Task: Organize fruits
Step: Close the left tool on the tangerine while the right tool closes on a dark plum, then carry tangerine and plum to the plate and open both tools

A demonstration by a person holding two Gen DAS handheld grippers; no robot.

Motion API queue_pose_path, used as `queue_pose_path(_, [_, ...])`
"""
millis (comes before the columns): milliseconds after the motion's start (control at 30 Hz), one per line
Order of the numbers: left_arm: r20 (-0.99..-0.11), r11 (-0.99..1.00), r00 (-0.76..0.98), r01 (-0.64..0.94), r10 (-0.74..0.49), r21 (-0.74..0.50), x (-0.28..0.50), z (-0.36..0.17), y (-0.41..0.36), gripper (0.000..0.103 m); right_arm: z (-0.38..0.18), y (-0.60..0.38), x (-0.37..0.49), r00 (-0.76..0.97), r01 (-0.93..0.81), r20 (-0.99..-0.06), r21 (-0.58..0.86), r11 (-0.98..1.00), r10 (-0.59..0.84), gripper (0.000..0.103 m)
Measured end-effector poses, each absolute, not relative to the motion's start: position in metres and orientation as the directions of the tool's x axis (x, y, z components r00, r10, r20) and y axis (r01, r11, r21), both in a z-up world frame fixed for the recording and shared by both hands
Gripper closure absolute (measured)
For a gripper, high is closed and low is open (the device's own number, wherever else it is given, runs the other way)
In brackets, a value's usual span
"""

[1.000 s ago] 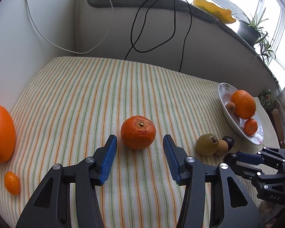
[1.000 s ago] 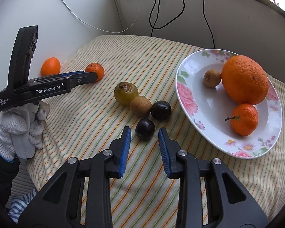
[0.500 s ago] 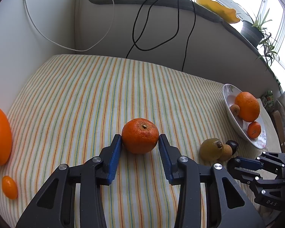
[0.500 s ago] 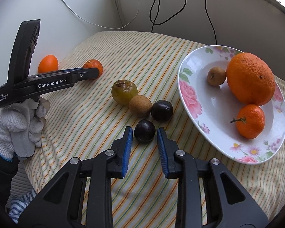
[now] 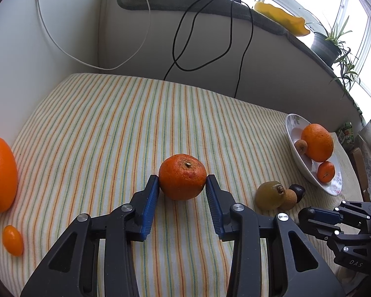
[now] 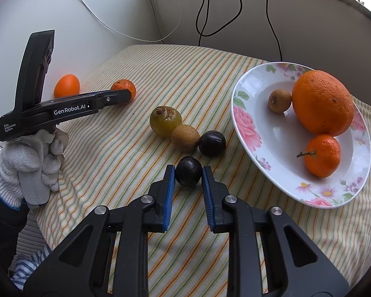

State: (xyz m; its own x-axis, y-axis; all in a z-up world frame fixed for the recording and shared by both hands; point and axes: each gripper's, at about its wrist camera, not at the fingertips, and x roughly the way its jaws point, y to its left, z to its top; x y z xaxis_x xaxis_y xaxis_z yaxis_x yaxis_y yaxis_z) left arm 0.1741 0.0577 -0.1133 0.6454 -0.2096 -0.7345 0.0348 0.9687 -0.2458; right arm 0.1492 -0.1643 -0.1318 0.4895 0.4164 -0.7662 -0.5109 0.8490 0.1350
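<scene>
Left gripper (image 5: 182, 185) clamped on a tangerine (image 5: 182, 180) on the striped cloth (image 5: 111, 128), right gripper (image 6: 187, 174) closed on a dark plum (image 6: 188, 170), only the left view showing a kumquat (image 5: 12, 240), only the right view showing the gloved hand (image 6: 32, 163) and the floral plate (image 6: 247, 128) with 3 fruits

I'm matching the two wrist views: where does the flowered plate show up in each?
Left wrist: flowered plate at the right edge, seen nearly edge-on.
Right wrist: plate fills the right half, seen from above.
Shared landmark: the big orange on it.
</scene>
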Motion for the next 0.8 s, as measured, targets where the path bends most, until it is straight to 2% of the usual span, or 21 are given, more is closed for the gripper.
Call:
queue_pose_path(267, [-0.699, 0.962, 0.672, 0.077, -0.243, -0.261, 0.166, -0.092, 0.045, 0.066, -0.115, -0.184, 0.138, 0.521, -0.507, -0.724, 0.164, 0.846, 0.453, 0.080])
queue_pose_path(800, [-0.664, 0.926, 0.646, 0.246, -0.377, -0.286, 0.165, -0.074, -0.041, 0.066, -0.097, -0.246, 0.134, 0.603, -0.420, -0.679, 0.176, 0.890, 0.419, 0.080])
